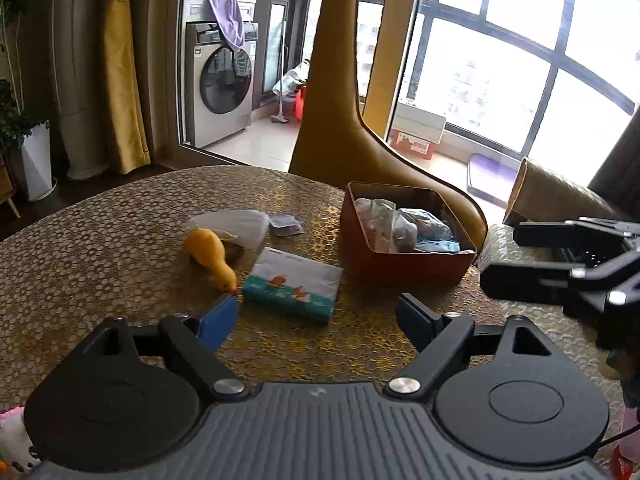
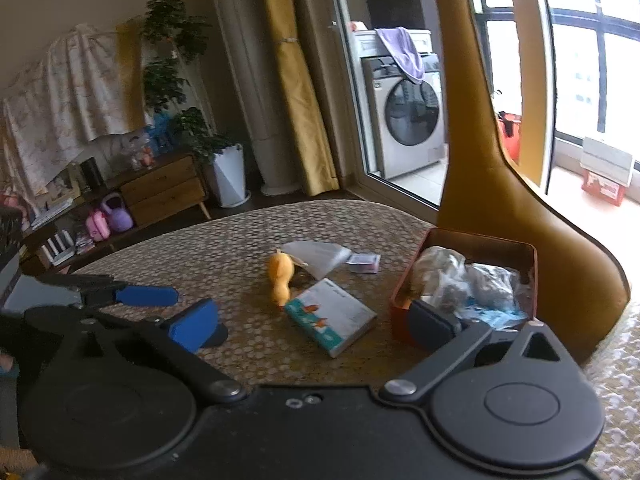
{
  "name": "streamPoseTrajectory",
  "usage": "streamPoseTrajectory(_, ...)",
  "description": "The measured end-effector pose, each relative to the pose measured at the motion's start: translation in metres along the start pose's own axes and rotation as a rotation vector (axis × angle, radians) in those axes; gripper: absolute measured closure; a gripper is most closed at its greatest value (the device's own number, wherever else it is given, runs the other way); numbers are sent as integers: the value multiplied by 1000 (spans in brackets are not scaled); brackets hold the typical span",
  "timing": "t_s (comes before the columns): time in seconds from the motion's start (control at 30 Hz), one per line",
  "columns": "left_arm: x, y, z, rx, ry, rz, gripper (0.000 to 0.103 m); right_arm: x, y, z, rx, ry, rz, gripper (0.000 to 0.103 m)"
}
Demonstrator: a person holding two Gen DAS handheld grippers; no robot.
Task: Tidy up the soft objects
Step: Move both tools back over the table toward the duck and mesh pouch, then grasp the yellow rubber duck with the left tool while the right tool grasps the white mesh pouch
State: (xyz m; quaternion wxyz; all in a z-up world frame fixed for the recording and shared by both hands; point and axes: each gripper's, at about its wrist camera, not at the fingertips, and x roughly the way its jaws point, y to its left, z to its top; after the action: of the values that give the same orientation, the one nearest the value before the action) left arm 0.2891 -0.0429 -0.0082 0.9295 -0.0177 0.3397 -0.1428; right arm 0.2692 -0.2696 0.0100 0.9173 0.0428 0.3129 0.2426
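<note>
Table [image 1: 100,240] runs under us, patterned in gold. From the left we see a yellow plush duck [image 1: 210,258] lying against a clear bag [image 1: 236,226], then a tissue pack [image 1: 294,282] touching the duck's beak, then a red tin [image 1: 404,268] filled with soft packets. Our left gripper [image 1: 316,320] and right gripper [image 2: 316,326] both gape wide, holding nothing.

A round table [image 1: 100,240] with a patterned cover is seen. Near its middle lie a yellow toy [image 1: 210,258], a clear bag [image 1: 236,224], a small packet [image 1: 286,225] and a tissue pack [image 1: 294,282]. A red tin [image 1: 404,266] stands toward the far edge.
</note>
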Motion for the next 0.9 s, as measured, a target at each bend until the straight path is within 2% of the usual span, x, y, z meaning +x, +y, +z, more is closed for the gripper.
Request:
streamPoseTrajectory(0.1,-1,9,0,-6,-6,13,1,6,8,-5,-24,5,13,0)
streamPoseTrajectory(0.27,7,27,5,-41,-40,38,1,23,15,-4,-51,32,15,0)
streamPoseTrajectory(0.37,19,39,14,-66,-30,69,1,34,14,3,-58,41,23,0)
streamPoseTrajectory(0.6,61,71,42,-198,11,140,1,70,9,20,-104,80,28,0)
streamPoseTrajectory(0.8,108,86,50,-236,36,183,1,108,1,34,-148,119,29,0)
streamPoseTrajectory(0.9,126,90,46,-232,47,229,1,128,-8,44,-151,151,14,1)
